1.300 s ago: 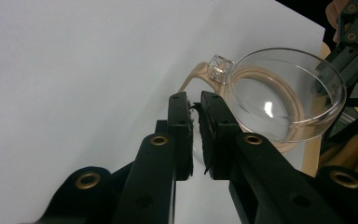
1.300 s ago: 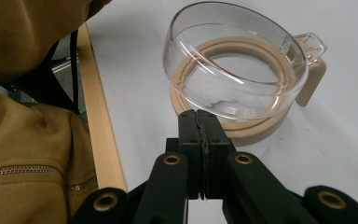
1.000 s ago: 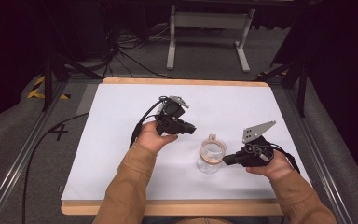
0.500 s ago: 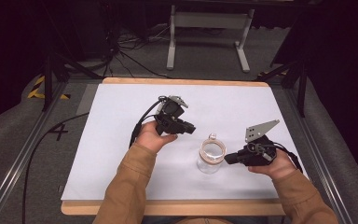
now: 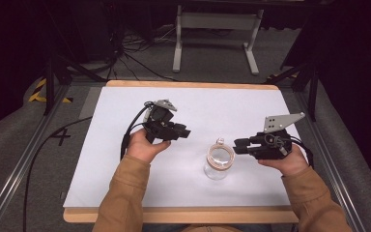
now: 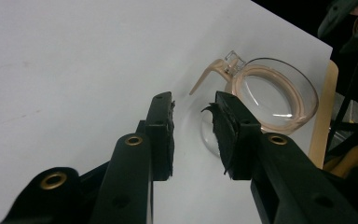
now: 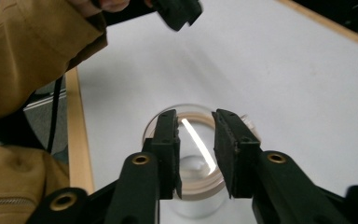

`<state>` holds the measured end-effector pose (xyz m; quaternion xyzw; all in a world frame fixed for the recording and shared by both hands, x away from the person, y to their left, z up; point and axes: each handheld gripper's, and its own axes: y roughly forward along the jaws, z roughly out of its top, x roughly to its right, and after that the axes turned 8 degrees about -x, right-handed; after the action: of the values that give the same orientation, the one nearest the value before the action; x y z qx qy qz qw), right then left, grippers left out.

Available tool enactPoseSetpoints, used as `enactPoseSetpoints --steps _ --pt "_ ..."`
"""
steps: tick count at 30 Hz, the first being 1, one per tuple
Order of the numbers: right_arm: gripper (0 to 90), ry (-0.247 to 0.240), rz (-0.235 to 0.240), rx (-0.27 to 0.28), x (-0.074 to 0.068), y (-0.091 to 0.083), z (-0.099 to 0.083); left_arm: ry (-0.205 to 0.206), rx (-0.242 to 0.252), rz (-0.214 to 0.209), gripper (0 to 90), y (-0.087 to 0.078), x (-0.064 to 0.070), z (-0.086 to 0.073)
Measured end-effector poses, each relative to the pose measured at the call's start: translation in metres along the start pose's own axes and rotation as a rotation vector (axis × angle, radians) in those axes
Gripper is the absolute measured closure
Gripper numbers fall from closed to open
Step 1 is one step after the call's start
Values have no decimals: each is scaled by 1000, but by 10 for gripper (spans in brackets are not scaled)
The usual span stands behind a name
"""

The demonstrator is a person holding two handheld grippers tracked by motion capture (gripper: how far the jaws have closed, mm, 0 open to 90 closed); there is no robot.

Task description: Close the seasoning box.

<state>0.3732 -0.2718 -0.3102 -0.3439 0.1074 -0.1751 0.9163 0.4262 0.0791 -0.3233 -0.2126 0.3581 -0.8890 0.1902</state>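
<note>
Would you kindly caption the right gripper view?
Open right gripper poised above a clear glass jar with a tan rim.

Table (image 5: 125, 212): light wood top, edge visible at front & back, resting on metal rails L & R. White sheet (image 5: 212, 106) covers nearly the whole top; wood strip shows along near & far sides. Directly on the sheet: one clear glass jar (image 5: 219, 162) w/ tan rim & clasp, upright, lid off, right of centre, toward the near edge.

Jar (image 7: 193, 186) base cut off by bottom edge, partly hidden behind right tool (image 7: 196, 144) jaws.
</note>
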Motion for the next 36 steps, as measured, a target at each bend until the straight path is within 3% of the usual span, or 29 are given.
enactPoseSetpoints --steps 3,10,13,17,19,25,27,33,36 --pt "623 -1 -30 29 8 -3 2 -34 12 31 659 -8 -3 -10" --pt "521 66 -98 65 38 -7 -3 -76 44 90 616 -18 -9 -26" --pt "506 88 -120 70 48 -7 -8 -80 59 115 594 -19 -11 -30" --pt "472 95 -193 47 68 0 -21 -70 58 164 575 -14 -19 -37" --pt "464 122 -212 49 77 4 -30 -76 60 193 558 -6 -28 -43" --pt "464 213 -255 -12 101 20 -57 -120 39 213 541 7 -44 -52" --pt "463 233 -273 -58 108 25 -65 -152 29 201 533 12 -52 -57" --pt "450 290 -279 -105 118 35 -81 -164 40 195 514 12 -56 -58" --pt "442 285 -281 -107 117 35 -82 -155 52 193 499 12 -54 -56"
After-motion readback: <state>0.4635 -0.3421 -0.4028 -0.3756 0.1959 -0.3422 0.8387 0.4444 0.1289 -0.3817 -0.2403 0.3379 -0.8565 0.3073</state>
